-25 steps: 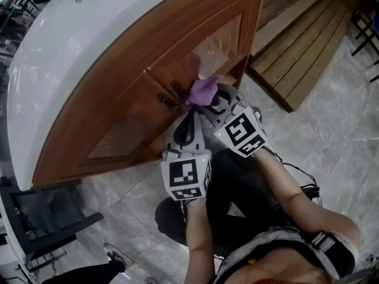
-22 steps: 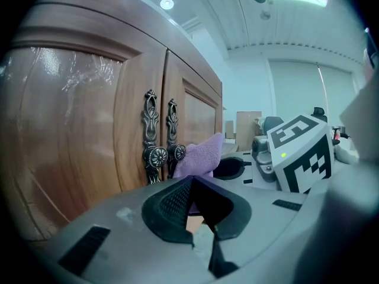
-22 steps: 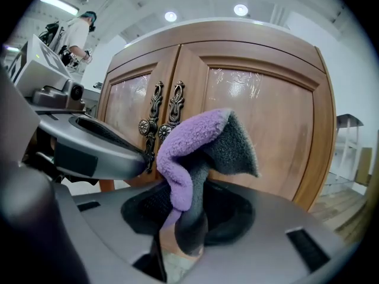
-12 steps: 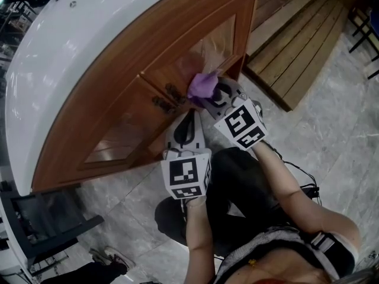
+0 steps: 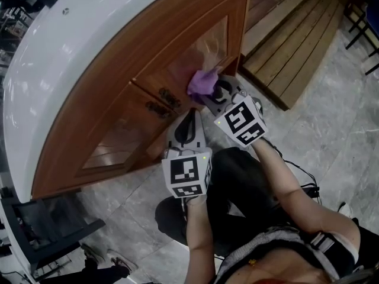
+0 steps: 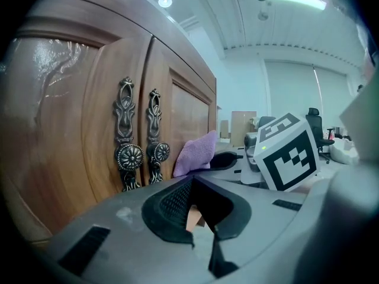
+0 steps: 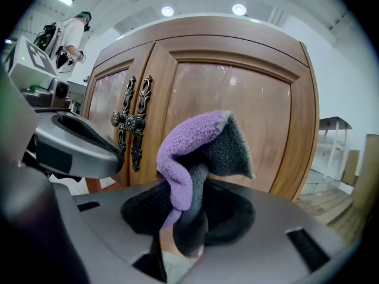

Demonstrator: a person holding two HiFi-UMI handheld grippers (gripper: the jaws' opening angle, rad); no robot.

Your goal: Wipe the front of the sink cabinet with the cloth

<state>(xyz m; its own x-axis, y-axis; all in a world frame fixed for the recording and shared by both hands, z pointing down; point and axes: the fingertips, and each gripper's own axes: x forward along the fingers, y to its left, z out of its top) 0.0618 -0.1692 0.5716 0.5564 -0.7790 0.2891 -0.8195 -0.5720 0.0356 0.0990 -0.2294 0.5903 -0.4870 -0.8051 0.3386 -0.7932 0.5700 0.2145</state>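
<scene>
Purple cloth (image 7: 195, 152), pinched tight in the right gripper (image 5: 213, 96), lies against the right-hand door (image 5: 204, 40) of the wooden sink cabinet (image 5: 118, 93), just beside its two ornate metal handles (image 5: 167, 99). Below them hovers the left gripper (image 6: 198, 218), jaws together on nothing.

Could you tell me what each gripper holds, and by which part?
The right gripper pinches the purple cloth by its bunched lower end; the left gripper holds nothing.
</scene>
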